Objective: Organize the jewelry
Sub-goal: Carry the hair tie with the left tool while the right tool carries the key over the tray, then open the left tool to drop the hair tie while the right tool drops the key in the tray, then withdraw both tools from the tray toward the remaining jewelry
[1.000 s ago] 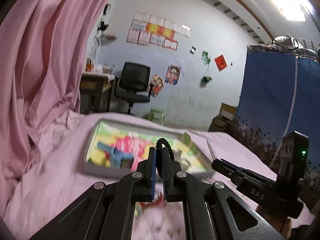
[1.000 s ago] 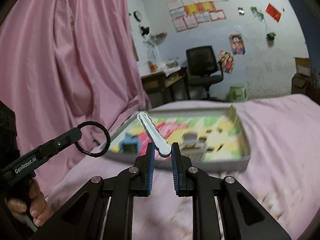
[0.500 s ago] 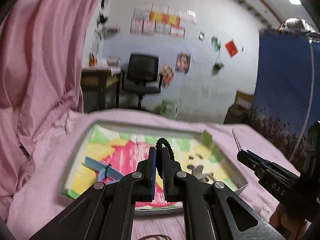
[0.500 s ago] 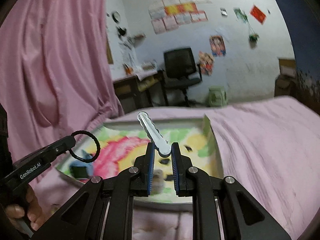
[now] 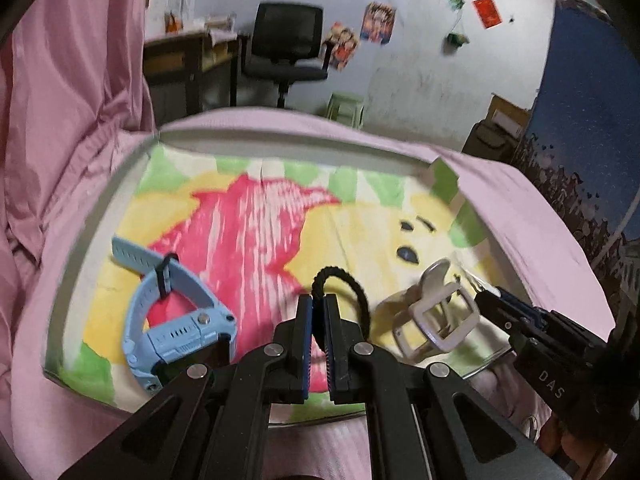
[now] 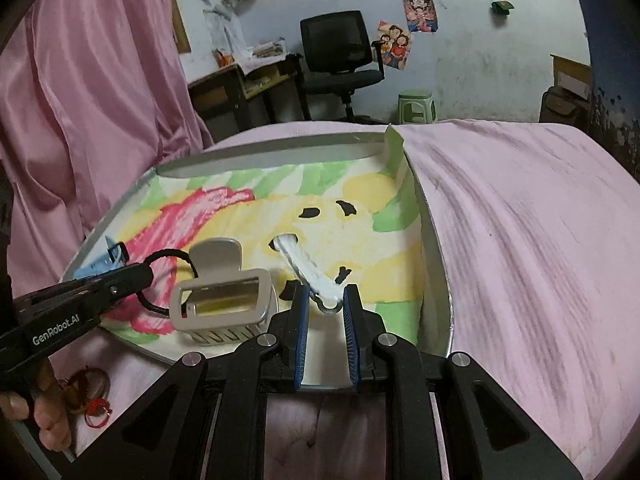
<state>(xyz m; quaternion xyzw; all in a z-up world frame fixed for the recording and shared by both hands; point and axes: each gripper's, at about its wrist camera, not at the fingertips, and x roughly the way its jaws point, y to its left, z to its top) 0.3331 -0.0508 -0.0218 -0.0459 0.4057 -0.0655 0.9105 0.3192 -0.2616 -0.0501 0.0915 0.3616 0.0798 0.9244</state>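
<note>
A grey tray (image 5: pixel 280 140) lined with a colourful cloth lies on the pink bed. In it rest a light blue watch (image 5: pixel 168 312) at the left and a white claw clip (image 5: pixel 432 312) at the right. My left gripper (image 5: pixel 319 308) is shut on a black hair tie (image 5: pixel 340 280), low over the tray's near middle. In the right wrist view, my right gripper (image 6: pixel 325 304) is shut on the end of a white hair clip (image 6: pixel 304 264) whose far tip touches the liner. The claw clip (image 6: pixel 224 300) sits just to its left, with the left gripper (image 6: pixel 140 276) beyond.
Pink curtain (image 5: pixel 60 120) hangs along the left. A red string ornament (image 6: pixel 96 412) lies on the bedsheet by the hand (image 6: pixel 44 412) holding the left gripper. Bare pink sheet (image 6: pixel 540 240) stretches right of the tray. An office chair (image 5: pixel 288 52) and desk stand behind.
Both grippers have moved forward and down over the tray. The white hair clip has dropped from mid-air until its tip meets the liner. Both grips are unchanged.
</note>
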